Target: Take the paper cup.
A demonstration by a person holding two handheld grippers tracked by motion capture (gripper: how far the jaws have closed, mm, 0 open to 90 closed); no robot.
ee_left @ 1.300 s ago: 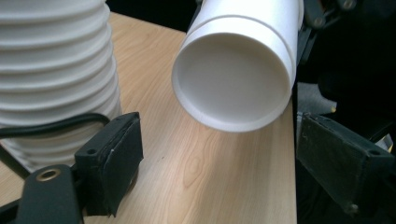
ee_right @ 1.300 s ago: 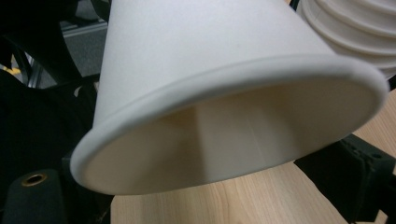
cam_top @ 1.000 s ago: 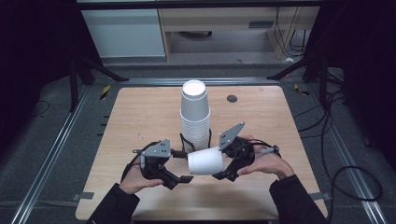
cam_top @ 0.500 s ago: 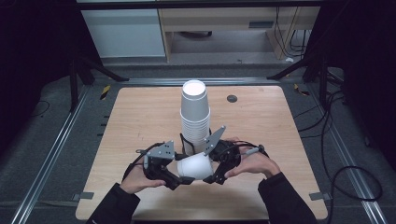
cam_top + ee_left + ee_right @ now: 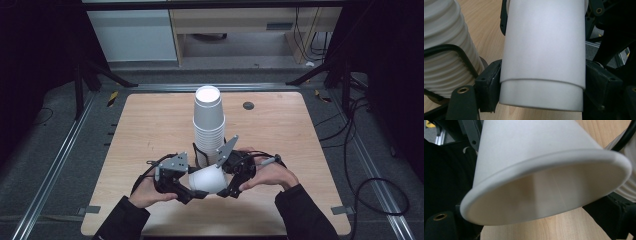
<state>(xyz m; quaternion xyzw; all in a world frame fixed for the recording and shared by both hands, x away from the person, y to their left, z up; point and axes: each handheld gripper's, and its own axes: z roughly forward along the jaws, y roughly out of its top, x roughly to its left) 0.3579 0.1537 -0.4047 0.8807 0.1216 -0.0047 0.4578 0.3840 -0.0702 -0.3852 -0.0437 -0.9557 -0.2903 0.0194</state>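
Just in front of the cup stack (image 5: pixel 208 125) on the wooden surface (image 5: pixel 145 125), both hand-held grippers, left (image 5: pixel 192 187) and right (image 5: pixel 226 186), clamped one sideways white cup (image 5: pixel 207 180).

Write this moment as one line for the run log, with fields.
object: white paper cup, on its side | left gripper: shut on cup | right gripper: at rim | cup stack: upright behind

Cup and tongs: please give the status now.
Left tongs shut on cup base end. Right tongs at the rim end, grip unclear. Cup on its side above table. Cup stack close behind.
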